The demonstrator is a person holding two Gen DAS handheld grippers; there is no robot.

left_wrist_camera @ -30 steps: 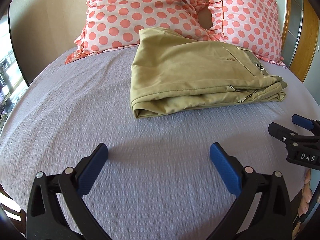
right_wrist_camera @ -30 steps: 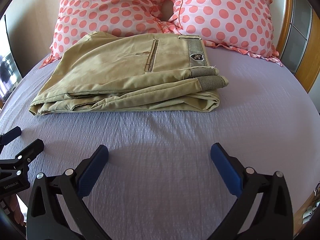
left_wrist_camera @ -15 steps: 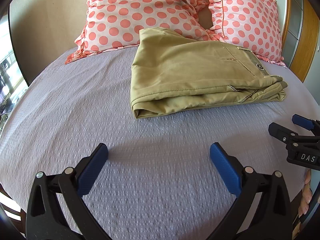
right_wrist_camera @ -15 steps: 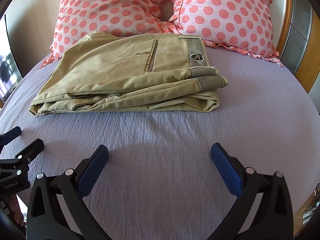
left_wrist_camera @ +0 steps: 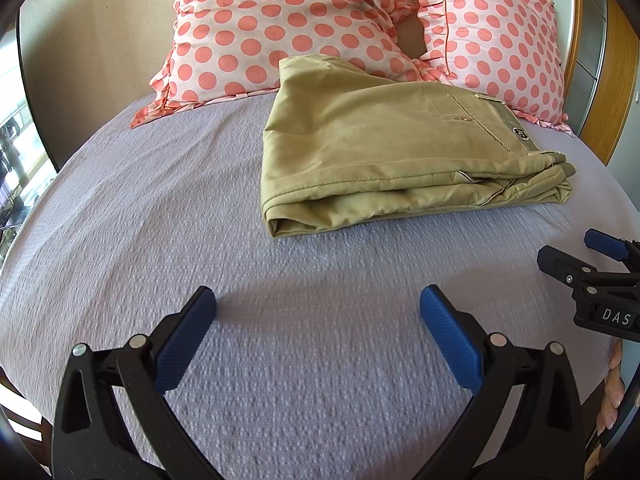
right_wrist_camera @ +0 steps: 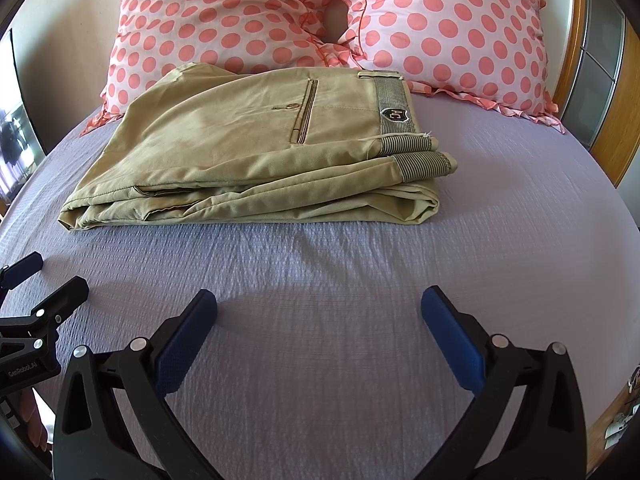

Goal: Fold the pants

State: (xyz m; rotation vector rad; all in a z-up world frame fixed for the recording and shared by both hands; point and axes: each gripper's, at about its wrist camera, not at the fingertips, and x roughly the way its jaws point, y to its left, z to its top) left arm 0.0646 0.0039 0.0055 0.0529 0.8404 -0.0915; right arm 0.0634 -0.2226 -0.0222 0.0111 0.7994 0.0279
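Khaki pants (left_wrist_camera: 384, 152) lie folded in a compact stack on the lilac bedspread (left_wrist_camera: 160, 216), waistband with a black badge toward the right. They also show in the right wrist view (right_wrist_camera: 256, 152). My left gripper (left_wrist_camera: 318, 300) is open and empty, hovering over bare bedspread short of the pants' near-left corner. My right gripper (right_wrist_camera: 319, 300) is open and empty, over bare bedspread in front of the pants' near edge. Each gripper shows at the side of the other's view: the right one (left_wrist_camera: 592, 256), the left one (right_wrist_camera: 36, 280).
Two pink polka-dot pillows (right_wrist_camera: 224, 16) (right_wrist_camera: 452, 28) lean on the wall behind the pants. A wooden bed frame (right_wrist_camera: 612, 136) runs along the right side. The bedspread (right_wrist_camera: 520, 208) stretches around the stack.
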